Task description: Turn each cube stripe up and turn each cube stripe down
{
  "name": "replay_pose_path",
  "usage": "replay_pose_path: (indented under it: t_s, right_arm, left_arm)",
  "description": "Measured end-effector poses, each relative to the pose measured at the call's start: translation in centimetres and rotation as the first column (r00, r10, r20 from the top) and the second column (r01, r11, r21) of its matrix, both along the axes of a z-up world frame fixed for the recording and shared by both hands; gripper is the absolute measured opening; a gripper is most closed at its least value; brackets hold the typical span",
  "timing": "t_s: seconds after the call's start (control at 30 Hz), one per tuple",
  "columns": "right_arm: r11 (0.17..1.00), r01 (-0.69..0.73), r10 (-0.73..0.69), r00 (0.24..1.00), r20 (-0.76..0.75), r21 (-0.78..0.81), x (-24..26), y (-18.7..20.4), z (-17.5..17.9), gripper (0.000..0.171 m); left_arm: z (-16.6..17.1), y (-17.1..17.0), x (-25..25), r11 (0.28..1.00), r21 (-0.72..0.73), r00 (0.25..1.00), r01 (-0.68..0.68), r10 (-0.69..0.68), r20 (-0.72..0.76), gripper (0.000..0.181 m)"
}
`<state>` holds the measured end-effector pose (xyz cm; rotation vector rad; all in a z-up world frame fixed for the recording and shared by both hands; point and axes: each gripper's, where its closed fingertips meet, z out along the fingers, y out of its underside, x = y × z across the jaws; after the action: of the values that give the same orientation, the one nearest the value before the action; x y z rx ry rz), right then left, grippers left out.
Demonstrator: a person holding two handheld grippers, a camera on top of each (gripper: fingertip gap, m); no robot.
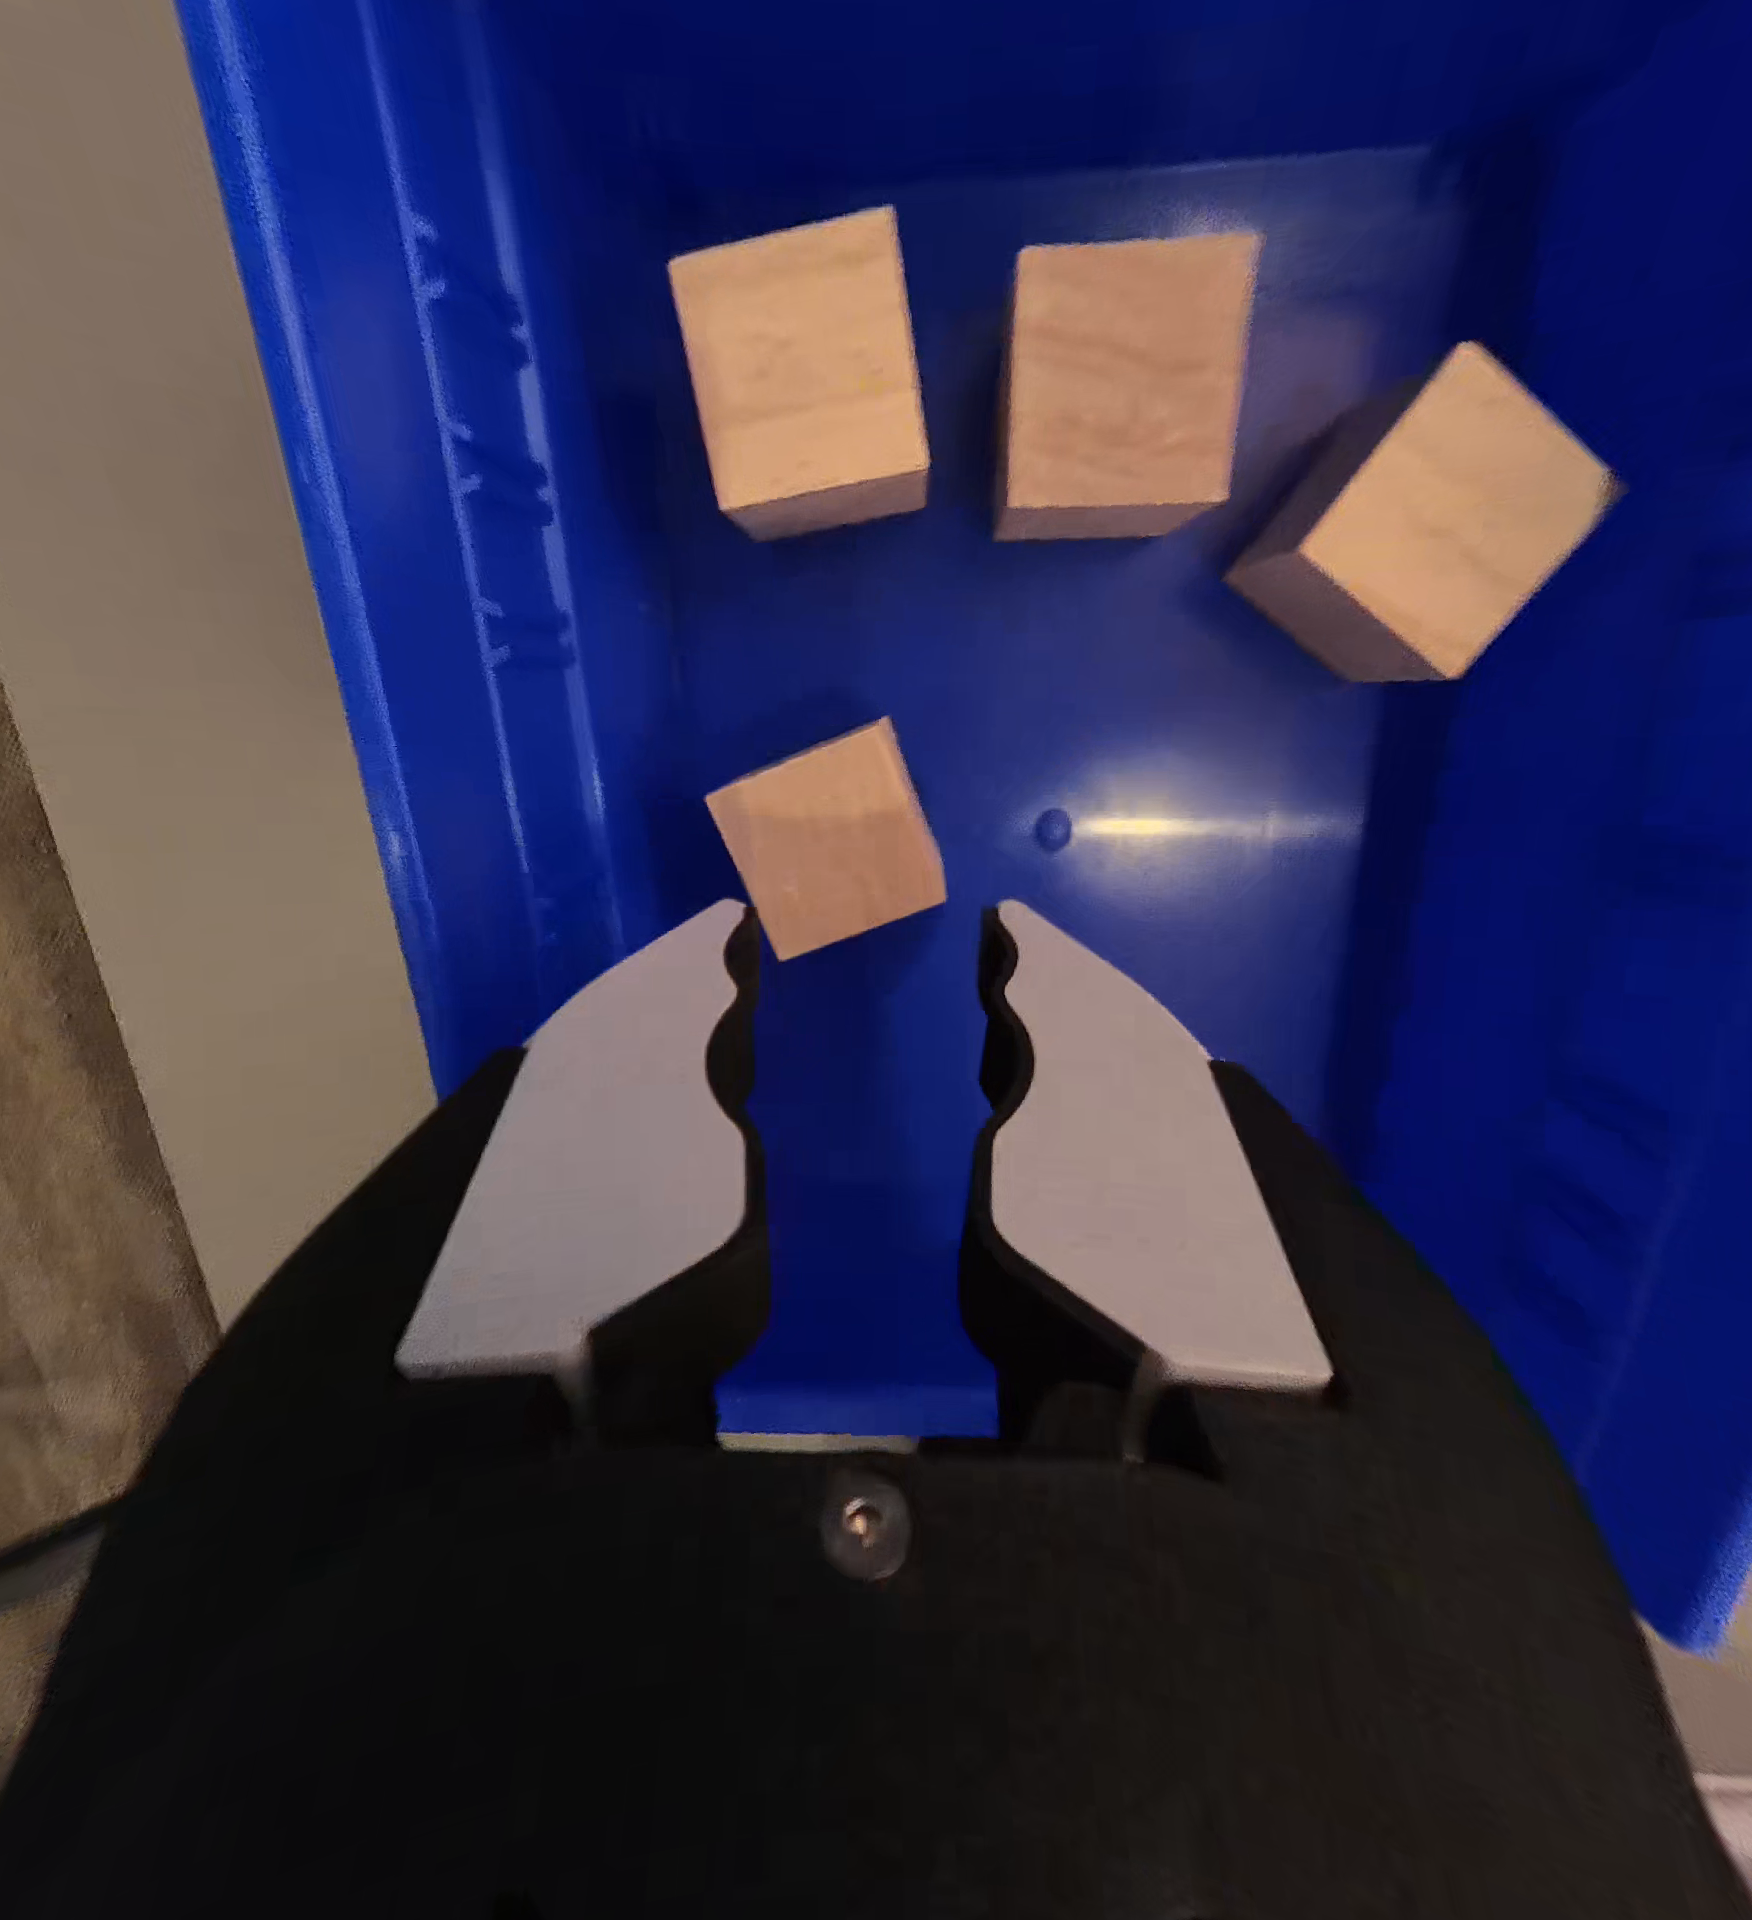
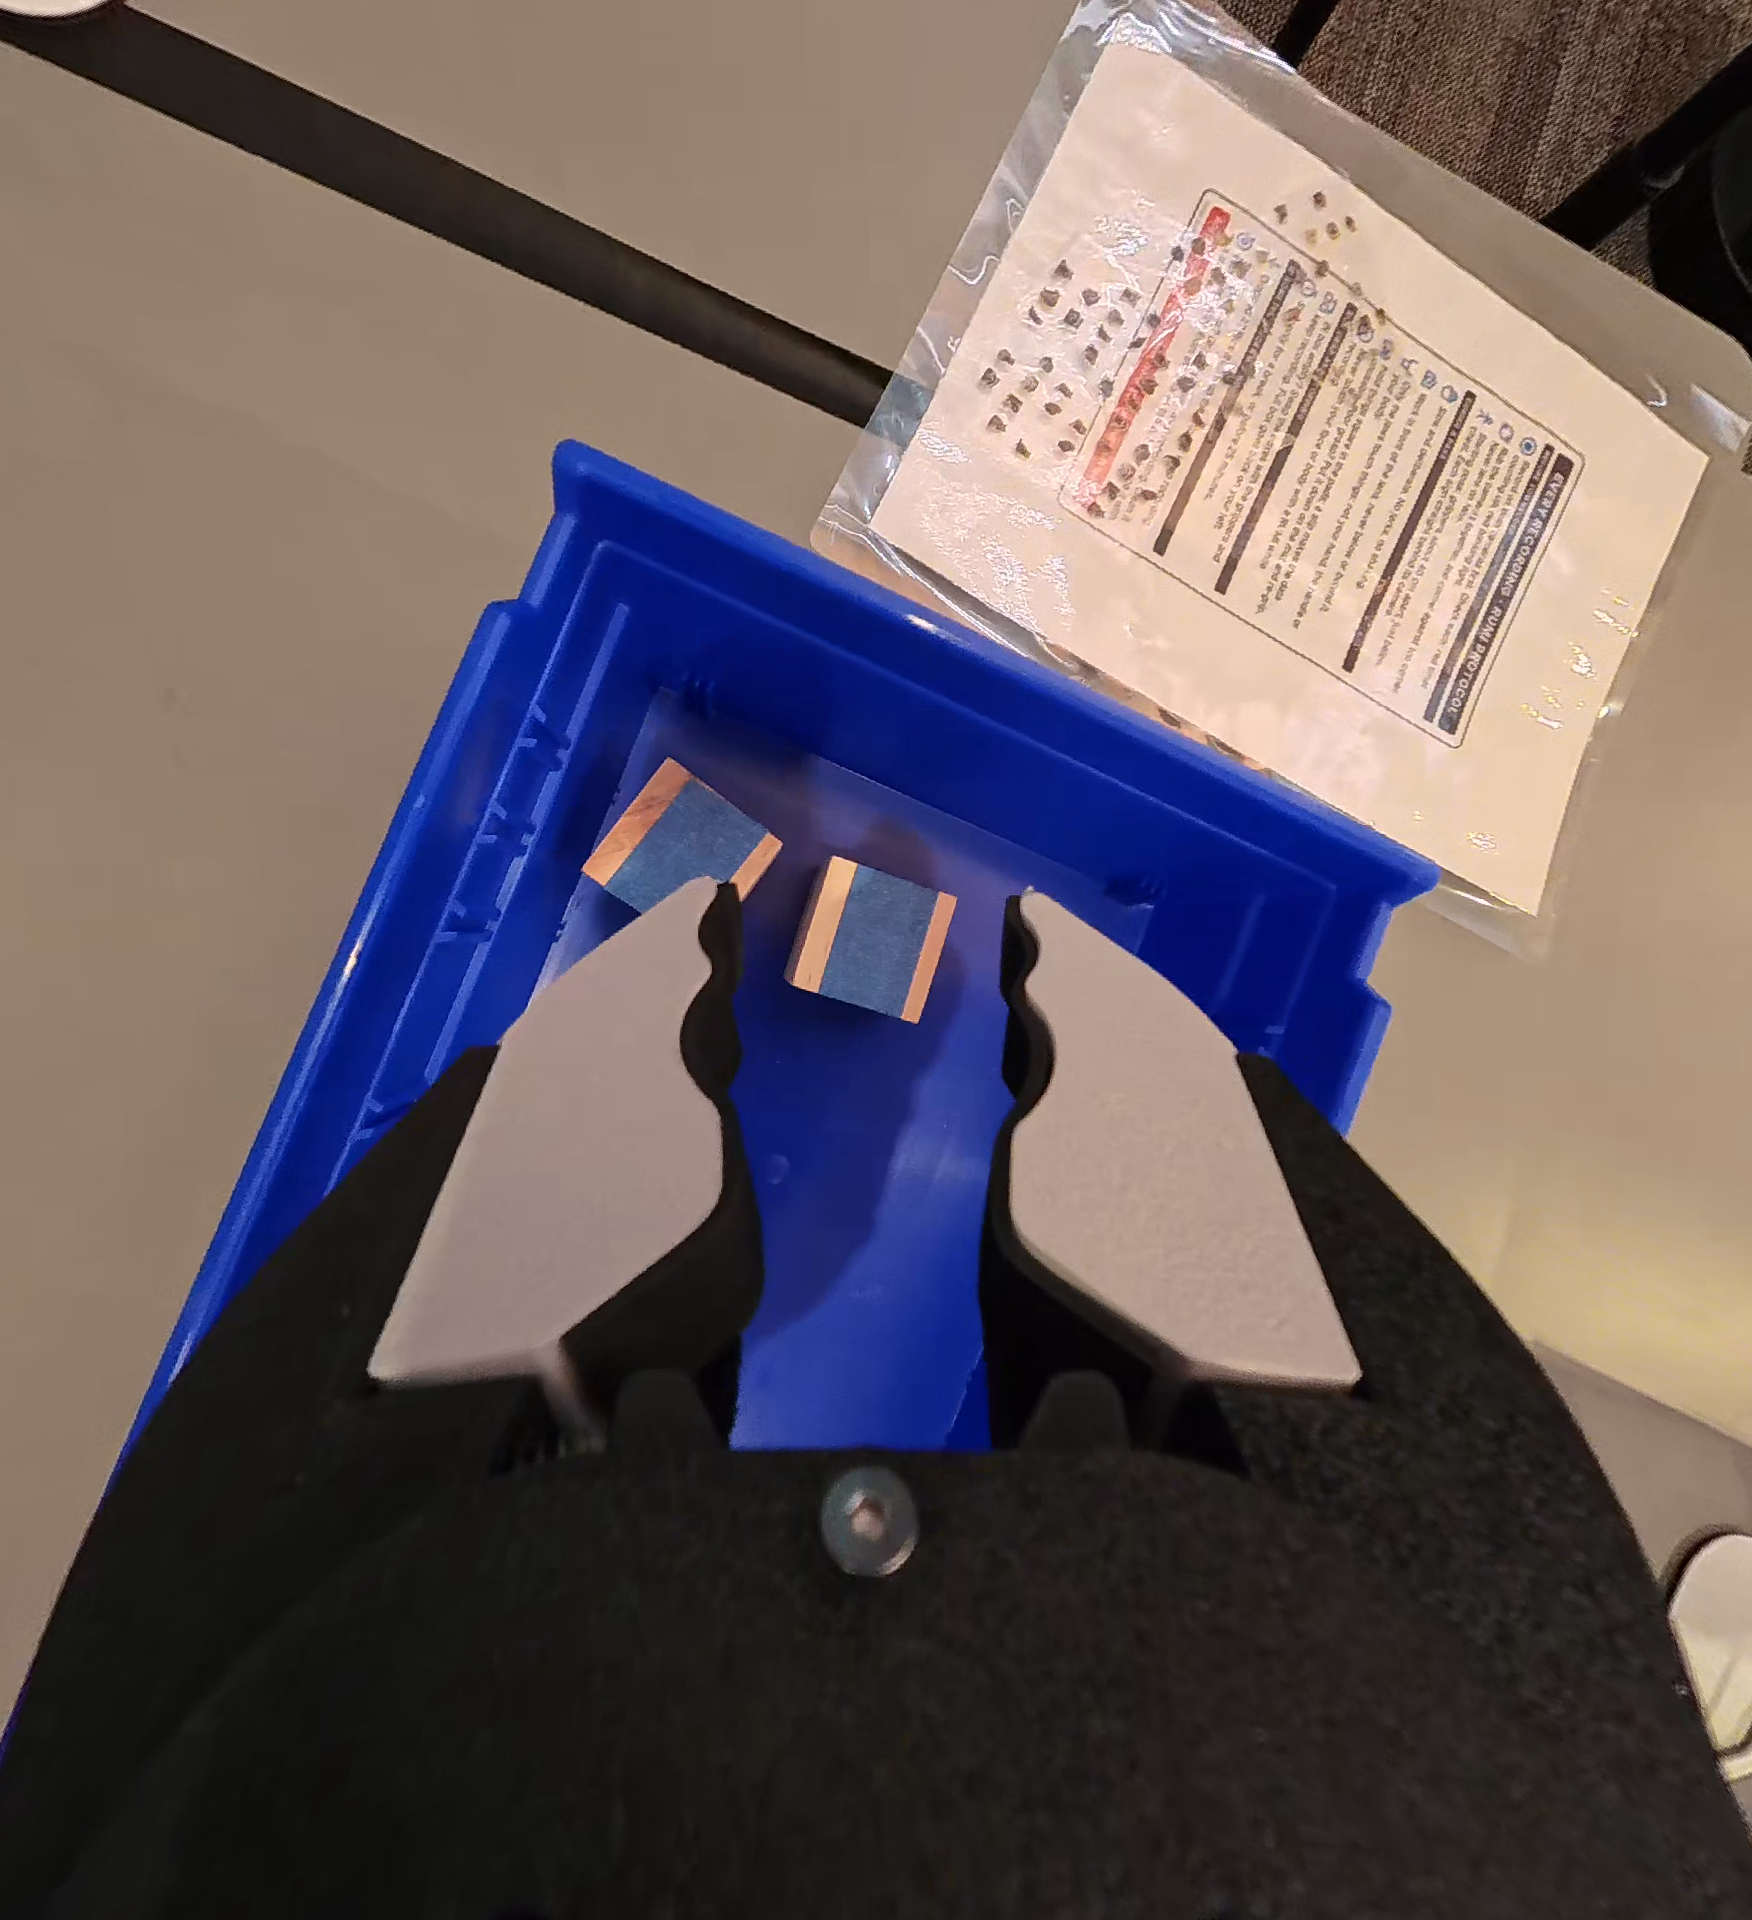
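Observation:
In the left wrist view, several plain wooden cubes lie in a blue bin [image 1: 1578,935] with no stripe showing: a near cube [image 1: 830,836], a far left cube [image 1: 799,369], a far middle cube [image 1: 1126,384] and a right cube [image 1: 1423,520]. My left gripper [image 1: 867,914] is open and empty, just short of the near cube. In the right wrist view, two cubes with a blue stripe on top lie in a blue bin [image 2: 1007,717]: one [image 2: 872,940] just beyond my open right gripper [image 2: 867,904], one [image 2: 674,842] by the left fingertip [image 2: 690,909].
The bins sit on a pale table [image 2: 228,520]. A printed sheet in a clear plastic sleeve [image 2: 1267,499] lies beyond the right bin. A dark gap [image 2: 539,229] crosses the table. Wood-look floor [image 1: 10,1039] shows left of the table edge.

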<state>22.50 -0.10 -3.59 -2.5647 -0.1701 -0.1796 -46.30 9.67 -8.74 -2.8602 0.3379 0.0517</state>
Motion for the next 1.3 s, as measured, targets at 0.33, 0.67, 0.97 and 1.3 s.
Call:
replay_pose_path:
  t_s: [0.33,0.67,0.97,1.3]
  right_arm:
    - [0.999,-0.031,0.032,0.999,0.028,-0.030,-0.7,0.0,-0.3,0.047]
    - [0.997,-0.052,0.055,0.997,0.056,-0.054,-1.0,0.0,-0.7,0.045]
    - [0.991,-0.076,0.086,0.992,0.091,-0.107,-1.5,0.0,-1.6,0.044]
    - [0.992,-0.119,0.108,0.972,0.209,0.041,-3.1,1.3,1.8,0.034]
  left_arm:
    - [-2.3,0.2,-0.9,0.989,-0.085,0.993,-0.118,0.120,0.018,0.059]
    - [-5.1,0.4,-0.4,0.977,-0.180,0.993,-0.118,0.114,-0.032,0.056]
    - [-5.0,0.5,0.3,0.975,-0.204,0.993,-0.092,0.104,0.051,0.048]
    - [5.9,-0.3,9.8,0.966,0.112,0.627,0.234,-0.238,0.742,0.048]
